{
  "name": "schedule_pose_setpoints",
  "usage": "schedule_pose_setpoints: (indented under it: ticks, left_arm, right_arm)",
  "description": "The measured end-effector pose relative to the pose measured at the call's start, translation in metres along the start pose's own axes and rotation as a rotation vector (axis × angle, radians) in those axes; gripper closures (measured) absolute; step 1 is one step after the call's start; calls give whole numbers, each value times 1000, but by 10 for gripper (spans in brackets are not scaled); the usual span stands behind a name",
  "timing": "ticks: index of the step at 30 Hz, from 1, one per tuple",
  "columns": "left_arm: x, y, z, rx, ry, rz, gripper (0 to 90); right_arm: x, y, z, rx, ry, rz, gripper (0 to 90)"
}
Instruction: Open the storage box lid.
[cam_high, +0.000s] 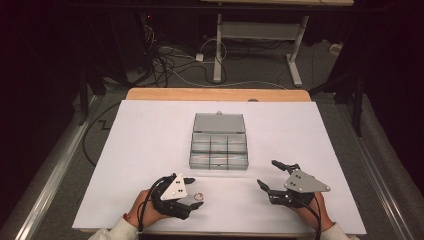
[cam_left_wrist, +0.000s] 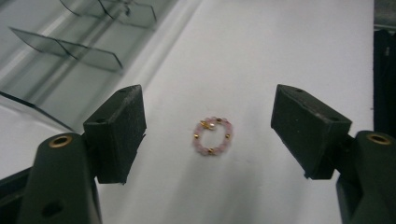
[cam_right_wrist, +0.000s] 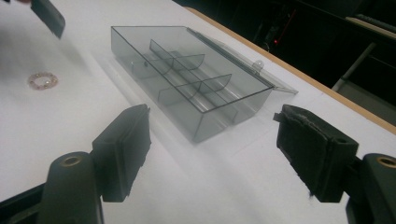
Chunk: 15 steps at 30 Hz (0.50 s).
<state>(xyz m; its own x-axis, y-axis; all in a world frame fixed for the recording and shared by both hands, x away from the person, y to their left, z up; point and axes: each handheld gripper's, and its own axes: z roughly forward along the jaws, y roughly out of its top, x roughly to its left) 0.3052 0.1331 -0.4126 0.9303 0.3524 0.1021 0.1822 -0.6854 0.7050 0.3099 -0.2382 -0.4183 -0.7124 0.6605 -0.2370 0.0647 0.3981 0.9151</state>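
Observation:
A small ring of pink and gold beads (cam_high: 199, 195) lies flat on the white table sheet (cam_high: 150, 135) near the front edge. My left gripper (cam_high: 194, 192) is open, one finger on each side of the ring without touching it. In the left gripper view the bead ring (cam_left_wrist: 212, 136) lies between the two spread pads of the left gripper (cam_left_wrist: 208, 100). My right gripper (cam_high: 267, 173) is open and holds nothing, just right of the box's front corner. A clear grey compartment box (cam_high: 219, 145) sits mid-table with its lid laid back. In the right gripper view the right gripper (cam_right_wrist: 212, 116) faces this box (cam_right_wrist: 187, 74), and the bead ring (cam_right_wrist: 43, 80) lies far left.
The table's wooden back edge (cam_high: 215, 94) shows beyond the sheet. Behind it on the floor are a white desk frame (cam_high: 218, 50) and loose cables (cam_high: 165, 60). The box's dividers (cam_left_wrist: 70, 46) show at the upper left of the left gripper view.

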Motion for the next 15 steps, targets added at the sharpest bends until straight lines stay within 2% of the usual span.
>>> schedule_pose_setpoints:
  ticks: [3,6,8,10,12,13,15]
  left_arm:
    - [-2,-3,8,23,-39,-4,301]
    - [-4,-4,12,18,-59,-8,401]
    - [-5,-5,16,36,-88,-9,469]
    - [-4,-5,20,66,-87,-17,507]
    - [-2,-5,21,67,-91,-39,533]
    - [-1,-5,21,70,-93,-53,580]
    - [0,-5,21,73,-98,-72,597]
  right_arm:
    - [2,-1,-2,-3,6,3,266]
    - [3,-3,-3,4,6,-3,273]
    - [2,-4,-3,7,10,2,273]
    - [1,-5,-1,17,9,6,274]
    - [0,-6,1,26,8,8,275]
    - [1,-6,2,29,8,7,277]
    - [1,-7,3,40,10,2,279]
